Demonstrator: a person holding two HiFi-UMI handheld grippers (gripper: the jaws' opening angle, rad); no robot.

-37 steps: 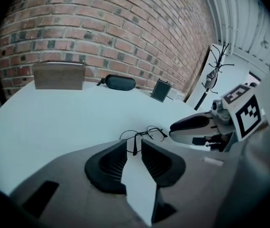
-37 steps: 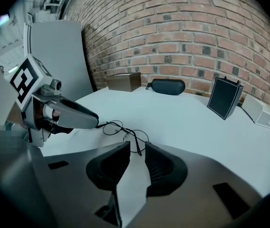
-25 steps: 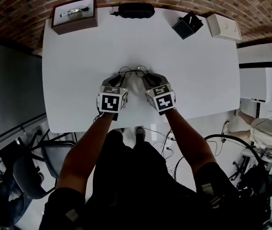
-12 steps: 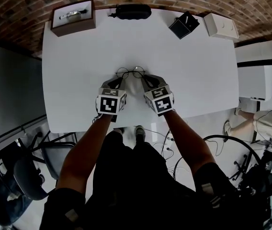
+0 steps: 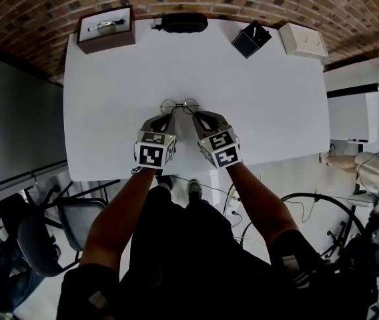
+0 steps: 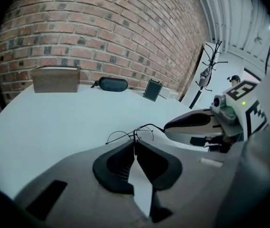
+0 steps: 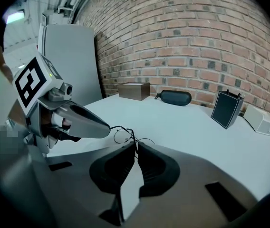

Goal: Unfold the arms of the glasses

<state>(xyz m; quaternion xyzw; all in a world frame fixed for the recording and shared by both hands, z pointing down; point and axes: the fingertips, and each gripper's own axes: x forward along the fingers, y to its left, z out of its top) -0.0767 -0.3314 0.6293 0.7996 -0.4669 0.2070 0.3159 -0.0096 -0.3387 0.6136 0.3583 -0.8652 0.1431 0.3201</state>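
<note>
Head view: thin round black wire glasses (image 5: 179, 105) are held between the left gripper (image 5: 165, 119) and right gripper (image 5: 199, 118). Left gripper view: its just-closed fingers (image 6: 118, 163) are pinched on the wire. Right gripper view: the same just-closed pinch is seen. Both ends are gripped; next, the arms should be swung out gently.

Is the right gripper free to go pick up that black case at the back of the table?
Probably not yet: the right gripper has just been closing on the glasses and grips them. Nothing stands between it and the case, though.

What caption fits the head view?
Left tongs and right tongs, jaws just closing, each pinch the round wire glasses at a white table.
</note>
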